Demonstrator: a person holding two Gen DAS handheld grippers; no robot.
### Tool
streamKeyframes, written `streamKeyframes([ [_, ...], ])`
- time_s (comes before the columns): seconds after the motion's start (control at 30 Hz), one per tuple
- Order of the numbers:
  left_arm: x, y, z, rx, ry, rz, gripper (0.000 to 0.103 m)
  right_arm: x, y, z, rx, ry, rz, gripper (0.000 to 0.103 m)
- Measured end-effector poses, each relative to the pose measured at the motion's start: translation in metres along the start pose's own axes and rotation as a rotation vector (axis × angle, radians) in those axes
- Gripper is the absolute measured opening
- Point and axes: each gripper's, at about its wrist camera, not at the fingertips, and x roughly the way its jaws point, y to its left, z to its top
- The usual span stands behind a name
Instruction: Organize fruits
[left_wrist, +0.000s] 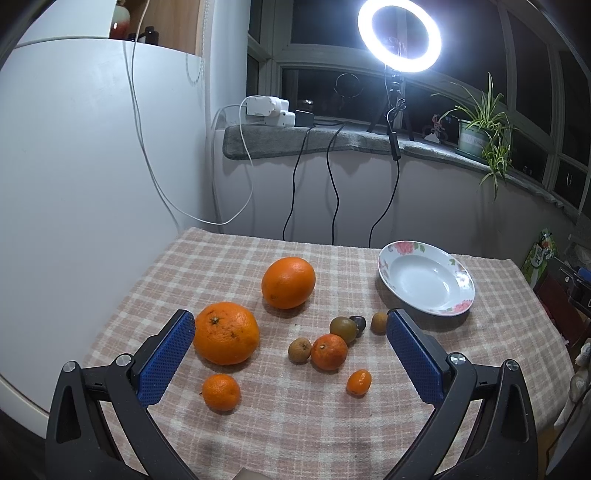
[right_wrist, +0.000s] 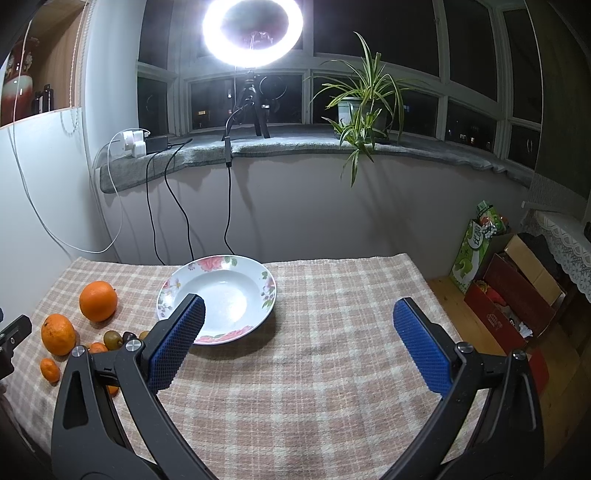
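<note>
From the left wrist, the left tool (left_wrist: 291, 354) hangs over the fruit with its jaws spread wide and nothing between them, placed so that the loose pile sits in its reach. Two big oranges (left_wrist: 288, 282) lie apart on the checked surface (left_wrist: 229, 258), one further back and one just beside the left pad; a cluster of small fruit (left_wrist: 328, 343) (tangerines, brownish ones, a dark one, some touching) sits nearer the right pad. The plate (left_wrist: 461, 273) stands empty, off to the right and apart from all fruit, so it is likely the place they go; nothing has been sorted yet. From the right wrist, the right tool (right_wrist: 298, 332) is likewise wide open and empty, hovering by the plate's (right_wrist: 271, 284) near edge, probably ready to steady or receive. The fruit shows at the far left here, the oranges (right_wrist: 98, 301) well apart from this tool.
</note>
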Motion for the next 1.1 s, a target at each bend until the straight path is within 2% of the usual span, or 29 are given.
streamKeyframes([
  [0.9,0.012,0.004,-0.002,-0.007,0.023,-0.005,0.103,0.011,0.004,-0.002,-0.008,0.036,0.013,0.103],
  [1.0,0.018,0.007,-0.004,-0.014,0.041,-0.020,0.103,0.018,0.006,-0.004,-0.004,0.061,0.045,0.103],
  [1.1,0.026,0.014,-0.008,-0.030,0.062,-0.024,0.103,0.027,0.009,-0.007,0.004,0.090,0.136,0.103],
])
